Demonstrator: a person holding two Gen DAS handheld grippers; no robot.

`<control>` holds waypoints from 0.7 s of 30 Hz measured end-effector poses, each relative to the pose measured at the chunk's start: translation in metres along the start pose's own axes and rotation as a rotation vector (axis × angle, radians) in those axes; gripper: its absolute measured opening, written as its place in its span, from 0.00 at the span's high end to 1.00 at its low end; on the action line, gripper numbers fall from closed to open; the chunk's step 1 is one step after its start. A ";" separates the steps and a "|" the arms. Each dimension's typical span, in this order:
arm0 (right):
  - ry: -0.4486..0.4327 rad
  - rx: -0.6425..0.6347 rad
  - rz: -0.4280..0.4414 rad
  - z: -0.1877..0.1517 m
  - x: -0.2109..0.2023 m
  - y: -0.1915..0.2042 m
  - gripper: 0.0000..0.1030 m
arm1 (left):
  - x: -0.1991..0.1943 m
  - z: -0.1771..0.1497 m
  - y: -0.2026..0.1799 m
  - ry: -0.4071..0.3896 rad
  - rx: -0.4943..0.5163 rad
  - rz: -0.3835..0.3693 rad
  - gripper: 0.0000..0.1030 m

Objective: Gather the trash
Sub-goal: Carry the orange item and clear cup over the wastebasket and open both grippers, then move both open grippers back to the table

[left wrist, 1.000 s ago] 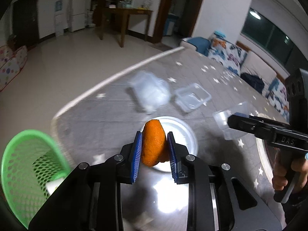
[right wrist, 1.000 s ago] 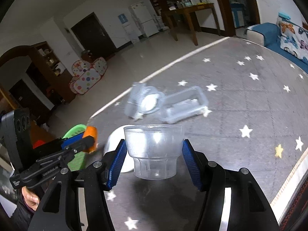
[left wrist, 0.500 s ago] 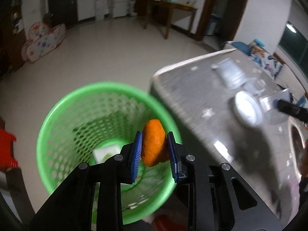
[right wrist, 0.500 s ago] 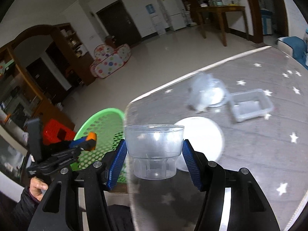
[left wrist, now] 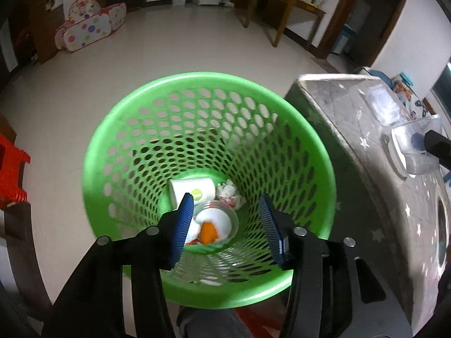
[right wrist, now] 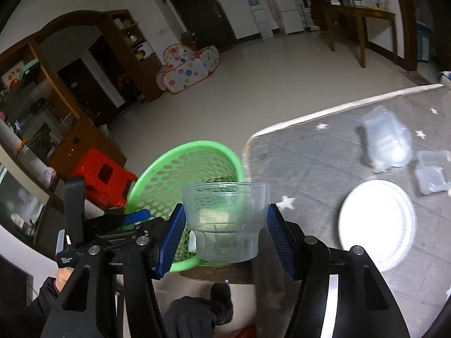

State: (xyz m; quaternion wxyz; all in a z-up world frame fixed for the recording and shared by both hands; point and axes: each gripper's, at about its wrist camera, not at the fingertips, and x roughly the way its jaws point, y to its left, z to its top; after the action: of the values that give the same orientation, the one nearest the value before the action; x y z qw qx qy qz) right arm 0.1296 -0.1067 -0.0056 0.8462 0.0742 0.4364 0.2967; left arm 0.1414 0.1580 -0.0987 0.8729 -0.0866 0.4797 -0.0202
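Note:
My left gripper (left wrist: 227, 225) hangs over the green mesh basket (left wrist: 118, 146), its jaws opening with nothing between them. The orange peel (left wrist: 209, 232) lies at the basket's bottom among a white paper cup (left wrist: 191, 190), a crumpled wrapper (left wrist: 229, 191) and a clear lid. My right gripper (right wrist: 225, 238) is shut on a clear plastic cup (right wrist: 225, 222), held upright near the table's corner, beside the basket (right wrist: 180, 169). The left gripper (right wrist: 132, 218) shows at the left of the right wrist view, and the held cup (left wrist: 414, 146) at the right edge of the left wrist view.
A grey star-patterned table (right wrist: 324, 152) carries a white plate (right wrist: 377, 222) and clear plastic containers (right wrist: 386, 140). A red stool (right wrist: 101, 174) stands left of the basket. A dotted play tent (right wrist: 188, 67) and a wooden table (right wrist: 358, 14) stand far across the floor.
My left gripper swung from the table to above the basket and opened; the orange peel dropped into the basket. The right gripper carried the clear cup leftward toward the table's corner.

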 end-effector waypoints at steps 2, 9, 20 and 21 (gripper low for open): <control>0.011 -0.013 0.006 0.003 0.010 0.007 0.44 | -0.004 -0.003 0.010 -0.006 -0.017 0.001 0.52; 0.063 -0.068 0.028 0.004 0.052 0.031 0.44 | -0.025 -0.012 0.030 -0.047 -0.068 0.014 0.47; 0.126 -0.079 0.036 0.003 0.102 0.049 0.39 | -0.034 -0.021 0.046 -0.065 -0.123 0.013 0.44; 0.125 -0.076 0.038 0.004 0.102 0.050 0.39 | -0.034 -0.021 0.047 -0.065 -0.126 0.013 0.44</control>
State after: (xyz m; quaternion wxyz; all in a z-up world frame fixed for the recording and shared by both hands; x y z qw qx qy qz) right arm 0.1562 -0.0079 -0.0549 0.8136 0.0315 0.4755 0.3329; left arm 0.1030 0.2051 -0.0890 0.8811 -0.1387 0.4518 0.0185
